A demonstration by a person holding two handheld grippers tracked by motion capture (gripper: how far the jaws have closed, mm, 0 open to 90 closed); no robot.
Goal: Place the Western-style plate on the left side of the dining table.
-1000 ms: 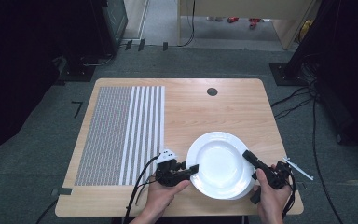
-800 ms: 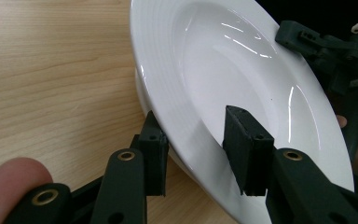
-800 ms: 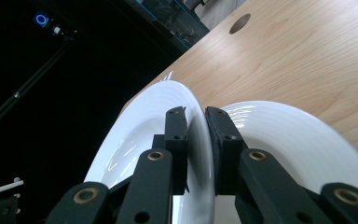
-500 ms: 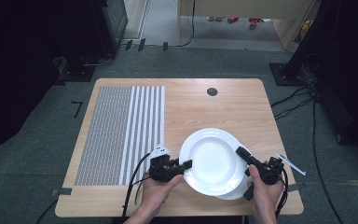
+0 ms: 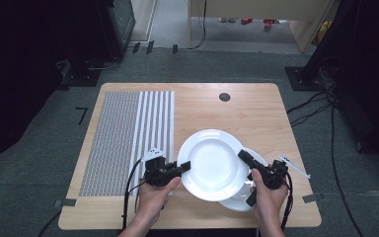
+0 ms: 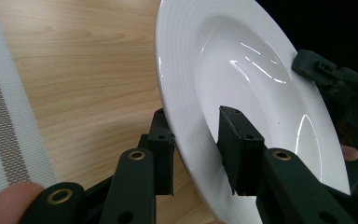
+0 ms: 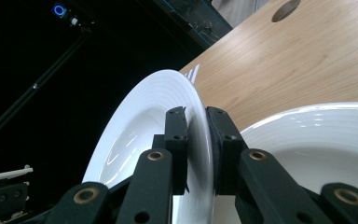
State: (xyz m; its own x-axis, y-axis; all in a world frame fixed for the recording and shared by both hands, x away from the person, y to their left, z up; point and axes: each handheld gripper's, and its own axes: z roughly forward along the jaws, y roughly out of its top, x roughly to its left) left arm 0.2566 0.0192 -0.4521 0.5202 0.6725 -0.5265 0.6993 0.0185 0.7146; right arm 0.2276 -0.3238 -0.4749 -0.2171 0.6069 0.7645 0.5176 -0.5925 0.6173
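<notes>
Two white plates are at the near right part of the table (image 5: 197,106), and the person holds the upper plate (image 5: 212,163) above the lower plate (image 5: 244,200), shifted toward the placemat. The left gripper (image 5: 183,165) has its jaws pressed on the rim at the side of the upper plate nearest the placemat. The right gripper (image 5: 242,156) is clamped on the opposite rim. In the left gripper view the upper plate (image 6: 242,88) passes between the two jaws, and in the right gripper view its rim (image 7: 186,93) sits tight between them, with the lower plate (image 7: 326,140) just beside.

Such a plate looks like glazed ceramic: stiff, rather heavy, smooth, so it may slip in the jaws, and it would break or chip if dropped. The flat rim is the good place to hold, on two opposite sides, as is the case now.

Beyond the upper plate the wood is bare up to the round cable hole (image 5: 224,97). The striped placemat (image 5: 128,133) lies flat to the left of the plates and gives free room. The lower plate lies near the front edge of the table, and a small white tool (image 5: 293,167) lies just to the right of the right gripper, so the room there is little.
</notes>
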